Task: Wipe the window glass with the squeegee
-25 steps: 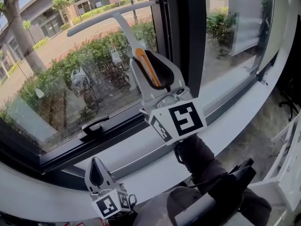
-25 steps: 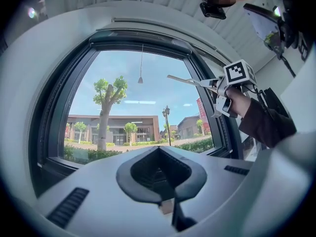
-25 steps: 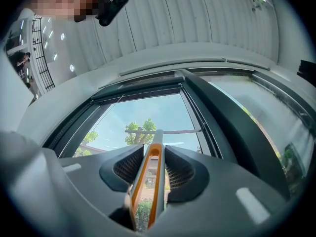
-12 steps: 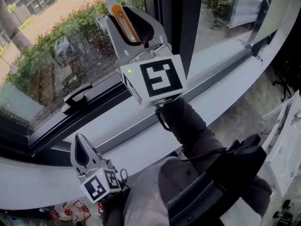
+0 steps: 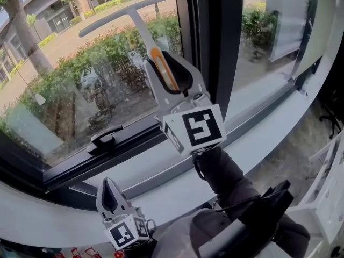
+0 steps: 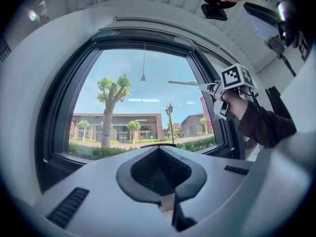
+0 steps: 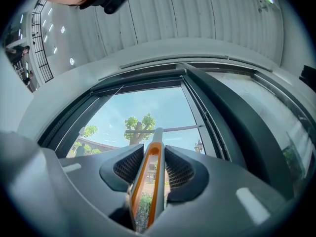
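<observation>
Lowered on the glass [image 5: 64, 79] again
Brought squeegee [image 5: 131, 13] down slightly with right gripper [image 5: 164, 63]; blade back in head view.

A white window sill [image 5: 269, 136] runs as a broad band from lower left to upper right. The dark window frame [image 5: 80, 171] stands along its far edge, touching it. Beyond the sill's near edge, at right, a grey speckled floor [image 5: 293, 157] shows below.
</observation>
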Demonstrator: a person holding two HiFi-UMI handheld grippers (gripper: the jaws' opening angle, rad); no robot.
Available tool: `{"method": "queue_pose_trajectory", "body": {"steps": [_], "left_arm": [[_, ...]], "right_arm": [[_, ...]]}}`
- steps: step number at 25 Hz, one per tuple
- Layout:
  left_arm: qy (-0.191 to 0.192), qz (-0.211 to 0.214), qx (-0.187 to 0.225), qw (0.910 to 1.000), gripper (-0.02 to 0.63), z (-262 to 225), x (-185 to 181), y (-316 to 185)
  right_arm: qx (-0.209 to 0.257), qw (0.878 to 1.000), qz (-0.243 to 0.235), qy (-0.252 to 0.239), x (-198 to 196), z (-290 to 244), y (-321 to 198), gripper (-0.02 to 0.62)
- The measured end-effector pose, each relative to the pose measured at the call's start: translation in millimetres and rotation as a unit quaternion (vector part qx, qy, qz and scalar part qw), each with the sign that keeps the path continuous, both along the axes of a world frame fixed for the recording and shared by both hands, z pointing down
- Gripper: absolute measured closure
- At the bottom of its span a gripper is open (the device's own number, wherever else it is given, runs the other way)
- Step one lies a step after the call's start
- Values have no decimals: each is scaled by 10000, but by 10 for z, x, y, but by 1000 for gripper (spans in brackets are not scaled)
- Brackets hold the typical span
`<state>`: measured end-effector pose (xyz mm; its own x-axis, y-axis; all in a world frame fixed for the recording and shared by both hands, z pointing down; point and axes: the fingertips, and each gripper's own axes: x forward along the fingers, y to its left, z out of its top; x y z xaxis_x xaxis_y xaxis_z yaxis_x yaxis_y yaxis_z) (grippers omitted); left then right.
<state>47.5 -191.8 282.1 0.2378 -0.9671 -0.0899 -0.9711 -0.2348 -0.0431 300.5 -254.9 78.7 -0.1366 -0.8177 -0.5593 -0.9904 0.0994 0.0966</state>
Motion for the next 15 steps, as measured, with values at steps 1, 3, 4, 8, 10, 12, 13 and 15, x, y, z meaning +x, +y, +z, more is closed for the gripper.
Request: {"method": "queue_pose_trajectory", "body": {"steps": [1,3,4,8,10,12,13,15], "left_arm": [[9,0,16,10000,606,-12,7,2],[22,-11,22,10000,606,-19,8,6],[24,-15,21,10000,606,-20,5,6],[9,-4,36,10000,606,-26,10,3],[4,15,27,10000,606,-18,19,1],[-3,30,11,10000,606,-7,25,-6],[-6,34,5,10000,606,-3,25,-11],[-9,35,-4,10000,606,3,27,-19]], "right_arm": [[6,10000,-8,-2,3,-11,6,465],[3,10000,-27,-22,6,-14,12,465],[-6,10000,-30,-36,8,-6,13,465],[-28,10000,-40,-83,11,34,9,465],[-39,9999,-55,-90,2,61,4,465],[-56,9999,-62,-88,-6,92,-3,465],[-65,9999,-64,-89,-8,107,-7,465],[-84,9999,-71,-93,-10,135,-12,465]]}}
